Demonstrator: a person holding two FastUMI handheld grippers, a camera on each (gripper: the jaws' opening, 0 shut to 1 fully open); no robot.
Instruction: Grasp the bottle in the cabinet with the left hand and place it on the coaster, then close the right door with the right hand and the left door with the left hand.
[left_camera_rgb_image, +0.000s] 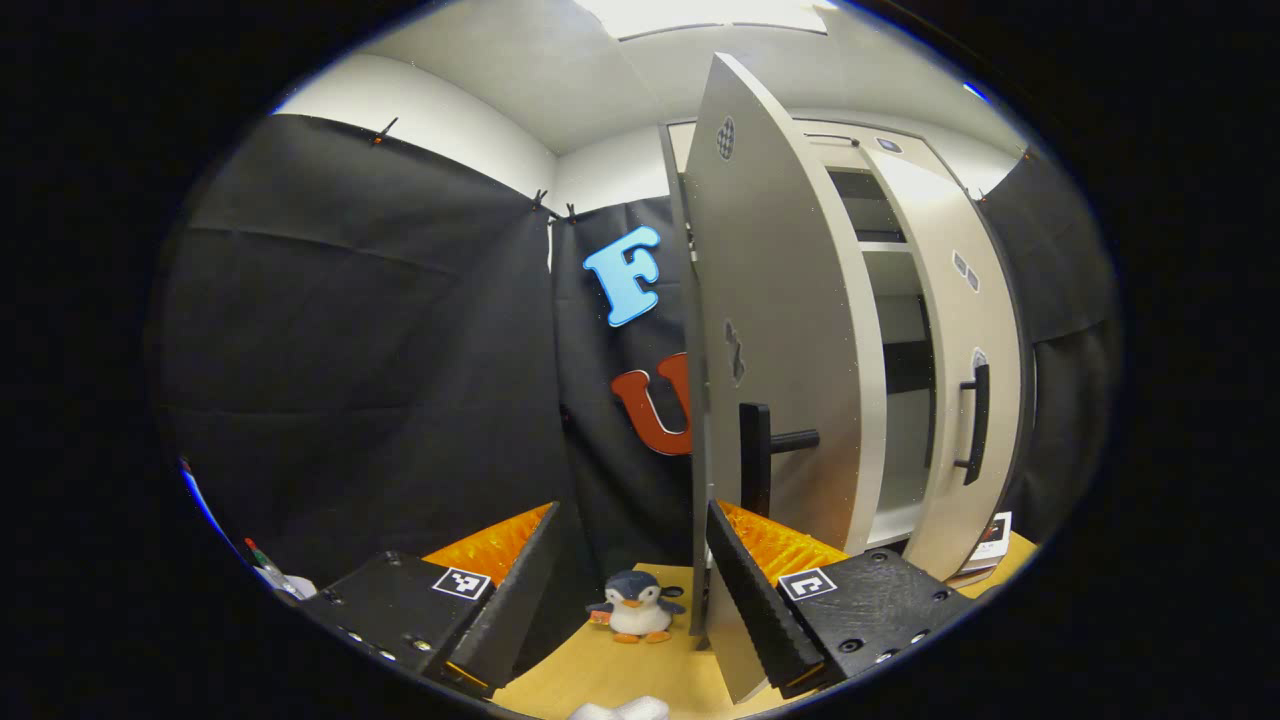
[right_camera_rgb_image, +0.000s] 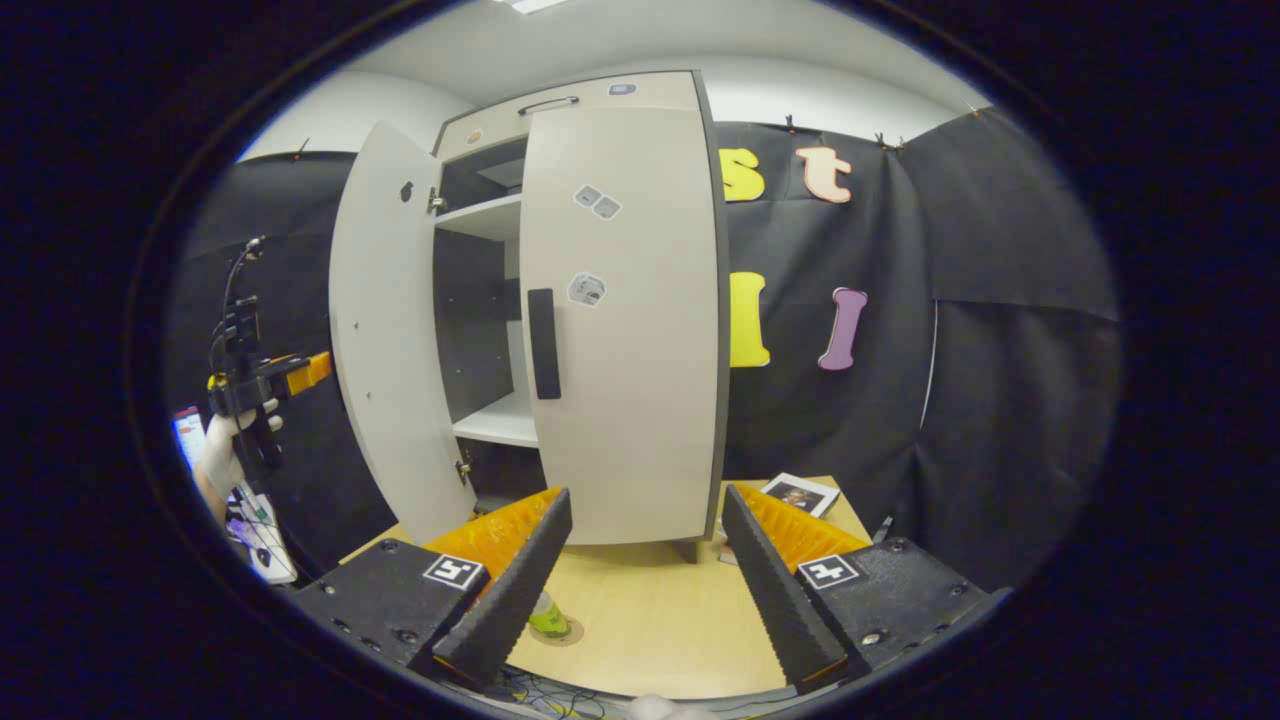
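left door (left_camera_rgb_image: 780, 330): pale grey, stiff cabinet panel, ajar, likely swings lightly; take by black bar handle (left_camera_rgb_image: 765, 450). left gripper (left_camera_rgb_image: 630, 590) and right gripper (right_camera_rgb_image: 645, 580) both wide open, empty.

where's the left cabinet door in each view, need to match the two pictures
Left gripper view: the left cabinet door stands open, centre of the picture, seen nearly edge-on, with its black handle just above the right finger of the left hand-held gripper.
Right gripper view: the same door is left of centre, swung outward, its inner face showing.
Shared landmark: the right cabinet door with its black handle and stickers.
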